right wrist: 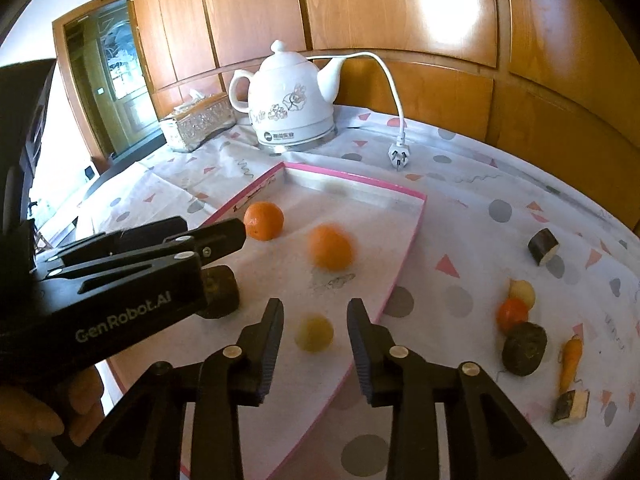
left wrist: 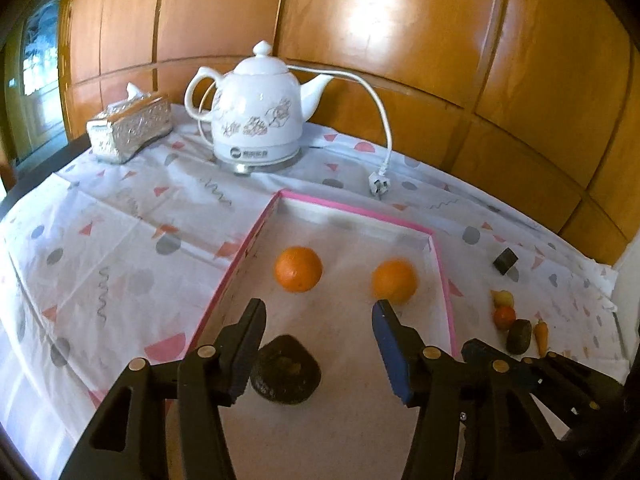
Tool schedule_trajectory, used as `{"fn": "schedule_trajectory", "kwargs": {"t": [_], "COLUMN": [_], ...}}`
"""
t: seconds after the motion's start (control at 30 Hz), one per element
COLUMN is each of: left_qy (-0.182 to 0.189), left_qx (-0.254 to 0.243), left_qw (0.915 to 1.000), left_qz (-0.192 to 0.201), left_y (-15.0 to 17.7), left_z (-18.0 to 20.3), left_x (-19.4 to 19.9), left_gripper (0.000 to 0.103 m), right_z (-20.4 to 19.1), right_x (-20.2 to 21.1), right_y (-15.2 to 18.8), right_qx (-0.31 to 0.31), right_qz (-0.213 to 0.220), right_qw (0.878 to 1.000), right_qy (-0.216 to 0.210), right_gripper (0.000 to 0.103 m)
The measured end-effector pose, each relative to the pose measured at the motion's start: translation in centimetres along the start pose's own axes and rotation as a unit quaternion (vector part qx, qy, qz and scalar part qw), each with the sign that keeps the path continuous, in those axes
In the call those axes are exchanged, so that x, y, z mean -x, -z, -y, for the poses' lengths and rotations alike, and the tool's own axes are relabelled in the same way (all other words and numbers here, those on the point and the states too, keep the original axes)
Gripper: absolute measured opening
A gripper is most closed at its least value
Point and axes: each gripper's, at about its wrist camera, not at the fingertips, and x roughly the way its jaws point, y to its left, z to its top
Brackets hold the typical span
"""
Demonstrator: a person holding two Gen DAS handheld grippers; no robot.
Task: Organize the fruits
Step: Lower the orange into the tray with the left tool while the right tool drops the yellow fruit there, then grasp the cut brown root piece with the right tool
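A pink-rimmed shallow tray (left wrist: 444,276) (right wrist: 408,232) lies on the patterned cloth. It holds two oranges (left wrist: 298,269) (left wrist: 394,281) (right wrist: 264,220) (right wrist: 330,247), a dark brown fruit (left wrist: 286,370) (right wrist: 220,291) and a small yellow fruit (right wrist: 314,333), blurred. My left gripper (left wrist: 318,346) is open above the tray, the dark fruit between its fingers, untouched. My right gripper (right wrist: 314,348) is open over the yellow fruit, empty. The left gripper also shows in the right wrist view (right wrist: 224,236).
Right of the tray lie loose pieces: a small red-orange fruit (right wrist: 512,314), a yellow piece (right wrist: 522,291), a dark round fruit (right wrist: 524,348), a carrot (right wrist: 570,364), two dark cut chunks (right wrist: 543,246) (right wrist: 571,407). A white kettle (left wrist: 256,114) with cord and plug (left wrist: 378,186) and a tissue box (left wrist: 130,128) stand behind.
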Motion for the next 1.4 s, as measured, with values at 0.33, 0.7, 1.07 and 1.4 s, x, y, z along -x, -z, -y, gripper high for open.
{"fn": "schedule_trajectory", "kwargs": {"t": [0.33, 0.7, 1.07, 1.4], "left_qy": [0.003, 0.030, 0.057, 0.082], "left_qx": [-0.001, -0.028, -0.075, -0.122], "left_qw": [1.0000, 0.9990, 0.9951, 0.9880], "left_qz": [-0.007, -0.016, -0.030, -0.050], "left_y": [1.3, 2.7, 4.2, 5.9], "left_z": [0.5, 3.0, 6.3, 9.6], "left_x": [0.6, 1.2, 1.6, 1.3], "left_gripper": [0.056, 0.056, 0.056, 0.057], "right_z": [1.3, 5.0, 11.1, 15.4], "right_x": [1.4, 4.6, 7.0, 8.9], "right_y": [1.4, 4.1, 9.2, 12.2], "right_qx": [-0.044, -0.104, -0.177, -0.226], "right_qz": [0.006, 0.024, 0.007, 0.004], "right_qw": [0.999, 0.992, 0.976, 0.960], "right_qy": [0.013, 0.061, 0.124, 0.165], "right_gripper": [0.034, 0.036, 0.036, 0.036]}}
